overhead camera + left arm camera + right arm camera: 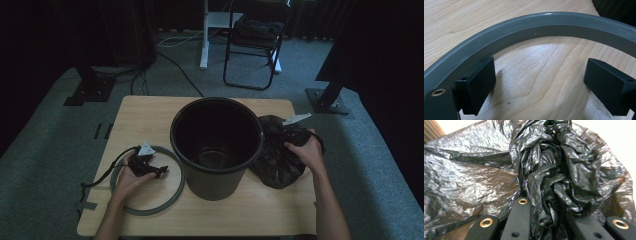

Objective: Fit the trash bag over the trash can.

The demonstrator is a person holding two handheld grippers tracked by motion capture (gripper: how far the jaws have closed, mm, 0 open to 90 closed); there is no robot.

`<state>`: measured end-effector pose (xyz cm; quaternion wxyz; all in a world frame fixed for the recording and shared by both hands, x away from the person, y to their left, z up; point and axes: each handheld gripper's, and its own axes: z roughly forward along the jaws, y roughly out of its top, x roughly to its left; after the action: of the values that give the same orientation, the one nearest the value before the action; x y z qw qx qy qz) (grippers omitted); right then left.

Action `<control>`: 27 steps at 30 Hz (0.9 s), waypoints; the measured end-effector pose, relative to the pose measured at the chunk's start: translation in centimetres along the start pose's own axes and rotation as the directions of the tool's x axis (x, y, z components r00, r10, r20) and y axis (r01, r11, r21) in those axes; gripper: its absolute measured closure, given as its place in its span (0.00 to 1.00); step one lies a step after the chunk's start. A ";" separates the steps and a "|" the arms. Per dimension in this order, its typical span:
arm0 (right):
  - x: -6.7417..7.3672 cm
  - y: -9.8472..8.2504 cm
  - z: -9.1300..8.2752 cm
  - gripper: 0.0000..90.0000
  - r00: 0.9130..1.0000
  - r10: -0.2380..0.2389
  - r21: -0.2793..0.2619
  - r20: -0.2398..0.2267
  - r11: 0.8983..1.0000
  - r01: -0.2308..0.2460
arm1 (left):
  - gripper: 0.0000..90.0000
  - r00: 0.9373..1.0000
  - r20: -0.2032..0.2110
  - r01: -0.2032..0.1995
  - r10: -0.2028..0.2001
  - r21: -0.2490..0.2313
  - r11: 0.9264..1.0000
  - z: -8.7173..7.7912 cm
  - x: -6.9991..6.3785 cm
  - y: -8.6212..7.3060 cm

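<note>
A black plastic bin stands upright, with nothing inside, in the middle of the wooden table. To its left a grey ring lies flat. My left gripper rests inside the ring. In the left gripper view its jaws stand wide open over bare wood, with the ring's arc curving just beyond them. Right of the bin, my right gripper is shut on a crumpled black bin bag. In the right gripper view the bag's bunched folds are pinched between the fingers.
The left gripper's cable trails off the table's left edge. On the floor behind the table are a folding chair, a white desk leg and two dark stand bases.
</note>
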<state>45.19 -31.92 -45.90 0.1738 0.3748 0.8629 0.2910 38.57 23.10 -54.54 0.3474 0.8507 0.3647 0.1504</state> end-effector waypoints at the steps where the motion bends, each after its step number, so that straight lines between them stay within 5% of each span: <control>1: 0.0 0.1 -0.2 0.93 1.000 0.004 -0.007 0.002 1.000 -0.004 | 0.12 1.000 0.000 0.000 0.000 0.000 1.000 0.0 0.0 0.0; 27: -0.9 1.2 -5.0 0.93 1.000 -0.006 -0.132 0.026 0.991 0.009 | 0.12 1.000 0.000 0.000 0.000 0.000 1.000 0.0 0.0 0.0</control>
<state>43.85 -33.78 -41.17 0.2103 0.3630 0.8407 0.3423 38.57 23.09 -54.55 0.3474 0.8507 0.3647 0.1505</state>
